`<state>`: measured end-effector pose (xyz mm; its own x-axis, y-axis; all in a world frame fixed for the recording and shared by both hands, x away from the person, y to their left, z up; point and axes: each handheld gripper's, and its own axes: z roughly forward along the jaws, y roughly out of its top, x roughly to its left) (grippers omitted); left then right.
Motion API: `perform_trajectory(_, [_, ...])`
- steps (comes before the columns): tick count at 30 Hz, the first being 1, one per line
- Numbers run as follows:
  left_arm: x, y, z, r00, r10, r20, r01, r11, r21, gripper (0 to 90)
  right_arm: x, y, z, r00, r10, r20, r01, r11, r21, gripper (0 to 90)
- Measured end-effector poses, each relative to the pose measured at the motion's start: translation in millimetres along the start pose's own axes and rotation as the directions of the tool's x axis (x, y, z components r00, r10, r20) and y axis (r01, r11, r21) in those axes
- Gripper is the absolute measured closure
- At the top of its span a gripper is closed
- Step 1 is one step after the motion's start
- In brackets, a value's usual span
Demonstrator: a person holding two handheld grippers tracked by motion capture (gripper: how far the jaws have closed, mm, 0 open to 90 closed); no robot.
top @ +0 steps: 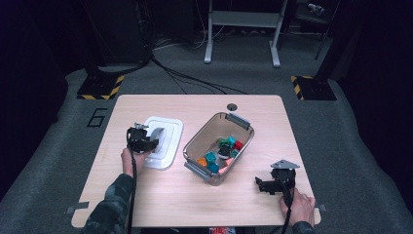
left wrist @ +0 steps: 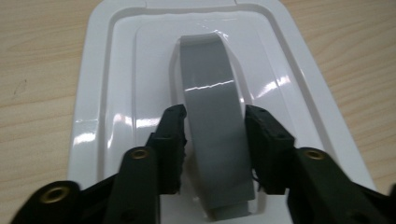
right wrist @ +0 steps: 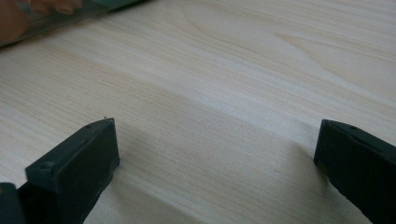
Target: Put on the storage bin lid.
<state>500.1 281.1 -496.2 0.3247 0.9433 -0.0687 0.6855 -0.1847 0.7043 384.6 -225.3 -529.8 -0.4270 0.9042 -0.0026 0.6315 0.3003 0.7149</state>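
- The white lid (top: 163, 141) lies flat on the left part of the desk (top: 146, 204), just left of the clear bin (top: 219, 146) it appears to belong to.
- The left gripper (top: 146, 142) sits low over the lid, its jaws either side of the grey handle (left wrist: 212, 116), closed to the handle's sides or nearly so; the hand comes in from the near side, forearm angled up the desk.
- Risk here: the grip lies near one end of the handle, so a lift could tilt the glossy lid and let it slip or knock the bin.
- The bin holds coloured blocks (top: 214, 158).
- The right gripper (top: 273, 184) rests near the right front edge, jaws wide apart, holding nothing, over bare wood.
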Motion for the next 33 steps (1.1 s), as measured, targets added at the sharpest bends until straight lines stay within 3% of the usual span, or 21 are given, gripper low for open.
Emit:
perform_trajectory(10, [6.1,-1.9,-6.5,0.9996,-0.028,0.006,0.028,0.9996,-0.002,66.8,-0.1,0.0,0.1,1.0,-0.001,0.002,0.001,1.0,0.0,0.0])
perform_trajectory(12, [6.4,-0.2,-13.1,1.0,-0.006,-0.003,0.005,0.9998,-0.021,66.9,-0.1,0.0,0.1,1.0,-0.001,0.002,0.001,1.0,0.0,0.0])
perform_trajectory(16, [4.3,1.1,-21.6,0.9999,-0.011,-0.005,0.011,0.9985,-0.053,67.0,0.0,0.0,0.0,1.0,0.0,0.0,0.0,1.0,0.0,0.0])
perform_trajectory(20, [4.0,2.0,-30.0,0.9999,0.014,-0.001,-0.014,0.9985,-0.054,67.1,0.0,0.0,0.0,1.0,0.0,0.0,0.0,1.0,0.0,0.0])
perform_trajectory(33, [2.3,15.3,-60.7,0.9992,0.037,0.012,-0.036,0.9946,-0.097,67.1,-0.2,0.0,0.2,1.0,-0.001,0.002,0.001,1.0,-0.002,0.0])
